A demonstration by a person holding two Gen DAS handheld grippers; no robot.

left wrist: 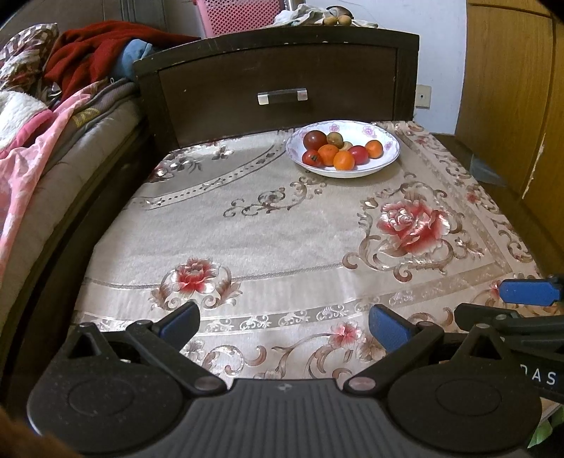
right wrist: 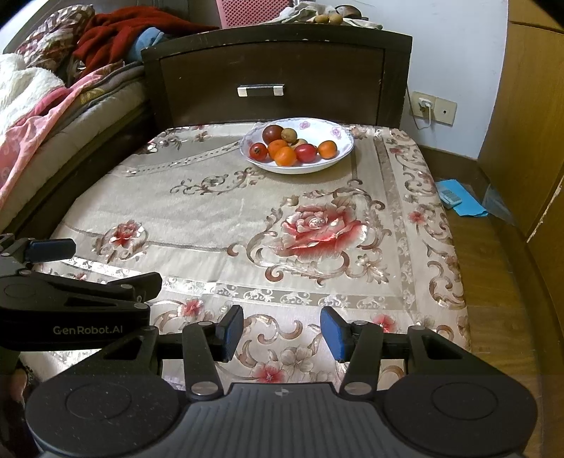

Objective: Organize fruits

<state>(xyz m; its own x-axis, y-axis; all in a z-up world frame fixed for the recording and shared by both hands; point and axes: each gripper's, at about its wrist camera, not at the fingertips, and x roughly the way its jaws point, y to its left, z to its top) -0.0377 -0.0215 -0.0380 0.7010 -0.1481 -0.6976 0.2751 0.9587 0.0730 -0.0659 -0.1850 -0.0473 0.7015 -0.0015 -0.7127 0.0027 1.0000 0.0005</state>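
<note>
A white flowered bowl [left wrist: 387, 139] stands at the far side of the table and holds several fruits: oranges [left wrist: 343, 160], red tomatoes [left wrist: 358, 154], a dark red fruit [left wrist: 314, 139] and a brownish one [left wrist: 335, 139]. The bowl also shows in the right wrist view [right wrist: 338, 135], with the oranges [right wrist: 285, 156] in it. My left gripper [left wrist: 283, 322] is open and empty over the near table edge. My right gripper [right wrist: 282, 333] is open and empty, also near the front edge. Both are far from the bowl.
The table has a floral cloth [left wrist: 282, 229]. A dark wooden nightstand with a drawer [left wrist: 282, 95] stands behind it, small fruits [left wrist: 338, 20] on top. A bed with blankets [left wrist: 42, 134] lies left. A wooden wardrobe [right wrist: 528, 123] and blue items on the floor [right wrist: 458, 199] are right.
</note>
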